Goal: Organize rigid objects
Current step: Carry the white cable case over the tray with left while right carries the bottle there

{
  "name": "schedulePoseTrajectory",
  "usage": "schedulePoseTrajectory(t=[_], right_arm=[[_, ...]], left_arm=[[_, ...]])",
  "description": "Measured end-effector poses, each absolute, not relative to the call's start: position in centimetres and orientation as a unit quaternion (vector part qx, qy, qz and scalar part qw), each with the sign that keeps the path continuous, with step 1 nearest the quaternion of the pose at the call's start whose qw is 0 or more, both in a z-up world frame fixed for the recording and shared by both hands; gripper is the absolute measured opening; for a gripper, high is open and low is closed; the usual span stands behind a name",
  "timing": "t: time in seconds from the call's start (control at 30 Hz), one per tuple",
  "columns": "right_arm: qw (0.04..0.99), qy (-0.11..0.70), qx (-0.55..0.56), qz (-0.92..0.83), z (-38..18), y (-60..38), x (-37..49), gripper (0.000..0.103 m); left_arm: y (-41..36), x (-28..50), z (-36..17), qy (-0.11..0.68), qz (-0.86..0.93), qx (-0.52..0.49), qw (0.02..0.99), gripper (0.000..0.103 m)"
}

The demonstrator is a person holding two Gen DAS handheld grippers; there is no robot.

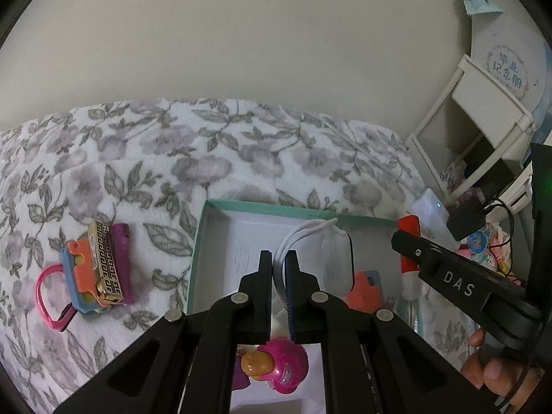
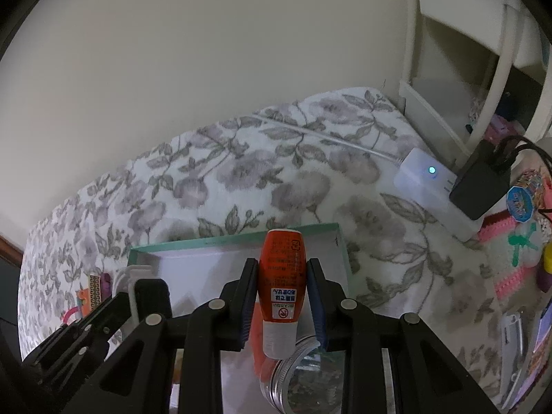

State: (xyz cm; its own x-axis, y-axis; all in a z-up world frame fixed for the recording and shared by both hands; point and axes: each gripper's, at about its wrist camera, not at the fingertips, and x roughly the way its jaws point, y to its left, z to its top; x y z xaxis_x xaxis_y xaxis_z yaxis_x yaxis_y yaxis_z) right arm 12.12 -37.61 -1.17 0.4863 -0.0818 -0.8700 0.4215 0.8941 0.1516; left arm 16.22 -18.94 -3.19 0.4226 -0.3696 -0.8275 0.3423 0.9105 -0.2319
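Note:
A teal-rimmed white box [image 1: 201, 241] lies on the floral blanket; it also shows in the right wrist view [image 2: 207, 243]. My left gripper [image 1: 278, 265] is shut on a white cable [image 1: 303, 231] of a white charger [image 1: 334, 262] over the box. My right gripper [image 2: 282, 276] is shut on an orange glue bottle [image 2: 283, 269], held over the box's right side; the bottle shows in the left wrist view [image 1: 408, 227]. A pink toy [image 1: 276, 362] and an orange item [image 1: 365, 293] lie in the box. A round tin [image 2: 296, 376] sits below the bottle.
A gold harmonica [image 1: 103, 262] lies on an orange-blue toy [image 1: 77, 276] with a pink strap, left of the box. A white power strip [image 2: 431, 183] with a black adapter [image 2: 479, 186] sits at right, by a white shelf [image 2: 448, 69]. Small toys lie at far right.

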Motion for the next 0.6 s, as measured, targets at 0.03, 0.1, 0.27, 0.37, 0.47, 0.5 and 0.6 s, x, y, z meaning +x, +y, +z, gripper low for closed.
schedulePoseTrajectory(t=[0.03, 0.1, 0.27, 0.37, 0.47, 0.5, 0.6], right_arm=[[0.842, 0.488, 0.176, -0.149, -1.4, -37.6, 12.2, 0.03], [0.839, 0.493, 0.177, -0.146, -1.8, -37.5, 12.4, 0.03], [0.832, 0.508, 0.175, -0.139, -2.8, -37.0, 12.9, 0.03], [0.828, 0.517, 0.173, -0.135, -3.4, -36.7, 13.2, 0.03], [0.825, 0.522, 0.169, -0.134, -3.7, -36.6, 13.3, 0.03], [0.825, 0.523, 0.169, -0.133, -3.7, -36.5, 13.3, 0.03], [0.825, 0.524, 0.166, -0.134, -3.7, -36.5, 13.3, 0.03]], left_arm=[[-19.1, 16.2, -3.3, 0.495, -0.211, -0.011, 0.843, 0.007], [-19.2, 16.2, -3.4, 0.497, -0.21, -0.007, 0.842, 0.007], [-19.7, 16.2, -4.0, 0.505, -0.209, 0.004, 0.837, 0.007], [-19.7, 16.3, -4.3, 0.51, -0.208, 0.009, 0.834, 0.007], [-19.8, 16.4, -4.5, 0.515, -0.207, 0.012, 0.832, 0.007], [-19.7, 16.4, -4.5, 0.515, -0.207, 0.013, 0.832, 0.007], [-19.6, 16.6, -4.6, 0.519, -0.204, 0.013, 0.83, 0.007]])
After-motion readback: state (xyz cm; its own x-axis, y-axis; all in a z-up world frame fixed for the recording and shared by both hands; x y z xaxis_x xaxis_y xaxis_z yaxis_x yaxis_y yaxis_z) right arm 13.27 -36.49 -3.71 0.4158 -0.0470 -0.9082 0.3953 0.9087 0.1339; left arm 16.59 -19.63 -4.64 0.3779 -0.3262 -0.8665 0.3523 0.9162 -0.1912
